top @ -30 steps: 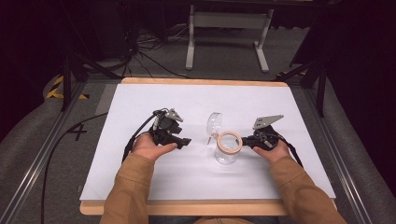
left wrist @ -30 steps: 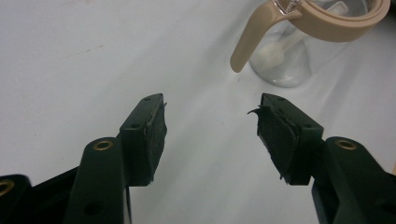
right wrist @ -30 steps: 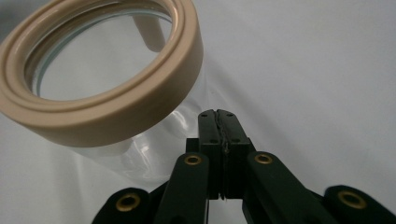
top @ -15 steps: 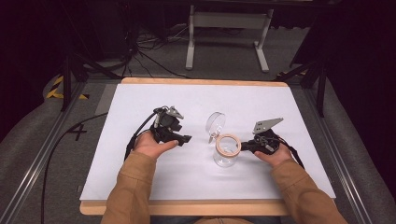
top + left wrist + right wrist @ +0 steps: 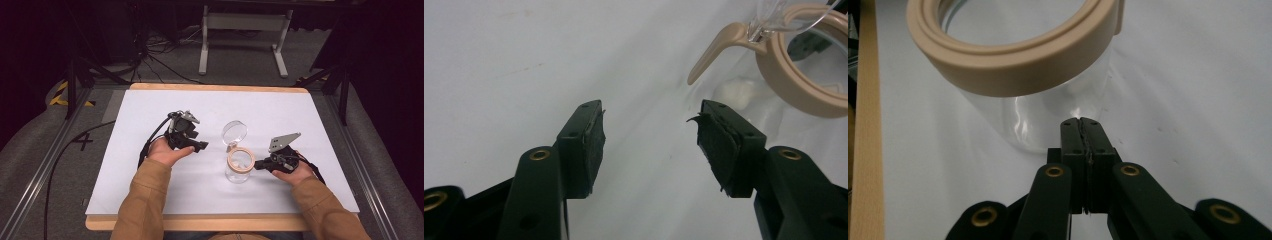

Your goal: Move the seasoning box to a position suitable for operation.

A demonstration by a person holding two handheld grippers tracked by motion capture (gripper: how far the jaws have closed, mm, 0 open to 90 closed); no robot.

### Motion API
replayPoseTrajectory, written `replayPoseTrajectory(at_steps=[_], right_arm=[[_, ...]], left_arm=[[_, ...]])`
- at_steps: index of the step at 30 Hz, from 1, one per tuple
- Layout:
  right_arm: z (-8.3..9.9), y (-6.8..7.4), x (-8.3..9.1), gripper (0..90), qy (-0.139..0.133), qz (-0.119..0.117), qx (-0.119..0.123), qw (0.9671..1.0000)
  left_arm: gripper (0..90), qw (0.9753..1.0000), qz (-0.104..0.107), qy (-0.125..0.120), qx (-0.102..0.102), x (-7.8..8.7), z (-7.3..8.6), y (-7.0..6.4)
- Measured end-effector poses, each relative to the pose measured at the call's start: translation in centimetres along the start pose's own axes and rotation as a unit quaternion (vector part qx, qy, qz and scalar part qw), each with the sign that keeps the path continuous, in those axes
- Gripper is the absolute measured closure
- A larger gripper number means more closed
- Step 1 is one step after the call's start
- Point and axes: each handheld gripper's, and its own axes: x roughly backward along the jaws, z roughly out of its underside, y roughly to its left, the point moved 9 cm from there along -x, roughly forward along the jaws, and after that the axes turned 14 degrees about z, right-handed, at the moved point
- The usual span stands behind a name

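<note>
A clear glass jar (image 5: 240,169) with a tan rim ring (image 5: 1013,47) stands upright on the white table (image 5: 150,200). Its clear hinged lid (image 5: 234,132) is flipped open behind it, with a tan latch lever (image 5: 714,50) sticking out. My left gripper (image 5: 199,146) is held left of the jar, open, with nothing between its pads (image 5: 591,142). My right gripper (image 5: 257,166) sits just right of the jar, shut on nothing, its tips (image 5: 1083,127) close against the glass wall.
The white sheet covers a wooden-edged table (image 5: 200,220). A metal stand (image 5: 242,30) and cables (image 5: 155,55) lie on the grey floor beyond the far edge. A black cable (image 5: 65,160) trails off the left side.
The right gripper has moved down and toward the near edge, staying beside the jar. The left gripper has barely shifted.
</note>
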Motion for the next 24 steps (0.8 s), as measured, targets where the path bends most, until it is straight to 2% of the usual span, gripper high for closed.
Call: replayPoseTrajectory(at_steps=[14,19,22,24], right_arm=[[-0.3,2.8,-0.4,89.2,0.006,-0.044,0.027,0.9987],[-0.3,3.1,-0.6,89.1,0.009,-0.049,0.03,0.9983],[-0.3,3.0,-0.6,89.2,0.01,-0.049,0.031,0.9983],[-0.3,3.0,-0.6,89.4,0.01,-0.051,0.033,0.9981]], left_arm=[[44.4,1.0,0.002,-0.002,0.003,0.0,-0.2,0.0],[45.3,1.0,0.005,0.003,0.002,-0.1,-0.1,-0.1],[49.0,1.0,0.003,0.002,0.002,-0.1,-0.2,0.0],[50.4,0.9999,0.01,0.002,0.009,0.1,-0.2,-0.1]])
